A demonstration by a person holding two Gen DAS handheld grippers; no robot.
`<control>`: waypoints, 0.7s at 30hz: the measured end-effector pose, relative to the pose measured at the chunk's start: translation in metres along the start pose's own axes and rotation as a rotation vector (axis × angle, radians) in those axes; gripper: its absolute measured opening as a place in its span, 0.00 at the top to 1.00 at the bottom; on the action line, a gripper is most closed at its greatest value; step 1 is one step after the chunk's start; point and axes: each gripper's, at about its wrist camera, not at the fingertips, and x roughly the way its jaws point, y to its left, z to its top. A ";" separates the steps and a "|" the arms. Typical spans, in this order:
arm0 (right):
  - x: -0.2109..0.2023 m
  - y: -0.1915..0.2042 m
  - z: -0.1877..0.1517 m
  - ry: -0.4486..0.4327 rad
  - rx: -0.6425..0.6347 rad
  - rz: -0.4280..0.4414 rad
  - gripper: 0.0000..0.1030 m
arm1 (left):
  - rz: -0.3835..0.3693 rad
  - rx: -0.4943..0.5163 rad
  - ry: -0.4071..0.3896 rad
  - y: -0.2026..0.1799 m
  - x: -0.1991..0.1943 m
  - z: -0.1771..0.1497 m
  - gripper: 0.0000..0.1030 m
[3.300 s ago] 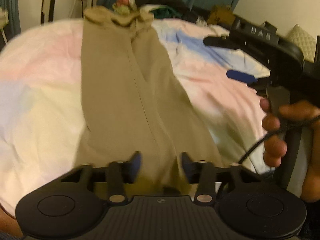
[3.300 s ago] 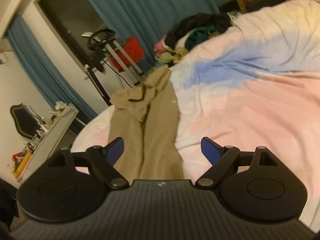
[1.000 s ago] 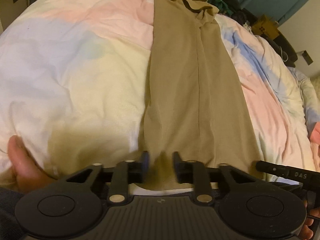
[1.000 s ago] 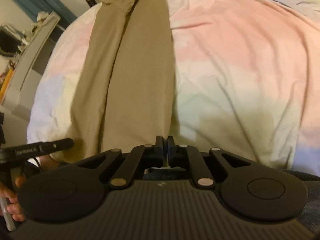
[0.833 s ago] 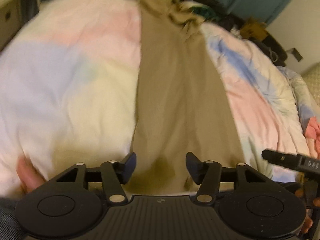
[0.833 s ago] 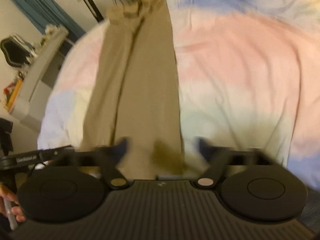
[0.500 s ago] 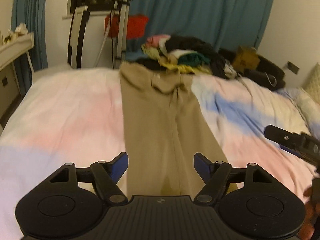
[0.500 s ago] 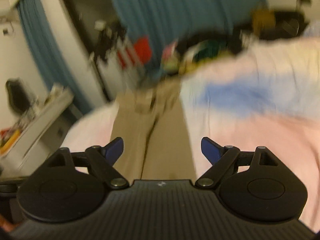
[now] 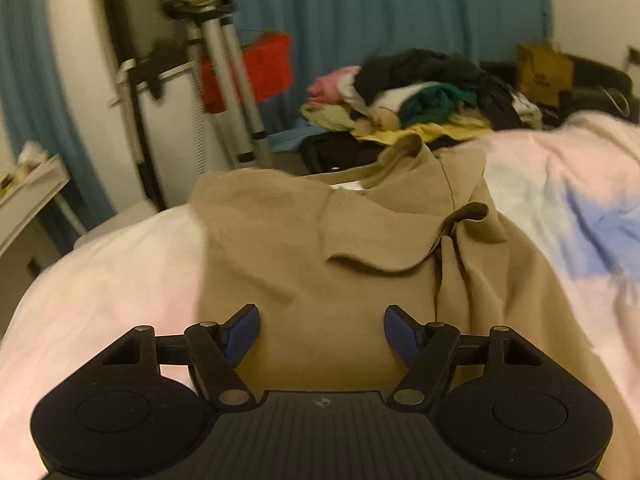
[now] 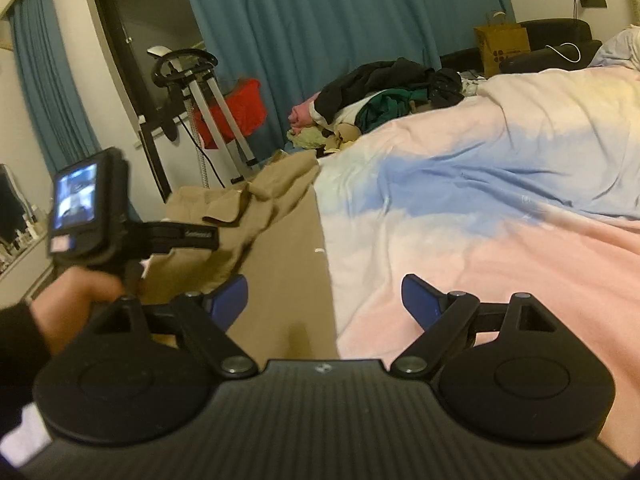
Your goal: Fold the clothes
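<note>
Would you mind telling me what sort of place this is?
Most likely a bedroom: a bed with a pastel duvet, teal curtains, and a heap of clothes beyond the tan trousers.

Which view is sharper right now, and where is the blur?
Right wrist view: sharper, curtain and clothes pile crisp; left hand smeared. Left wrist view: soft throughout, tripod streaked, tan trousers hazy. Both dim, warm, fisheye-bent.
</note>
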 end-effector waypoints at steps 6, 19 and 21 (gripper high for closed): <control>0.027 -0.014 -0.010 0.046 0.061 -0.024 0.17 | 0.074 0.140 -0.064 -0.024 0.045 0.035 0.30; 0.045 -0.025 -0.014 0.036 0.075 -0.048 0.17 | -0.006 -0.122 -0.092 -0.044 0.040 0.094 0.31; 0.041 -0.024 -0.011 0.021 0.067 -0.043 0.17 | -0.050 -0.186 -0.081 -0.027 0.008 0.080 0.29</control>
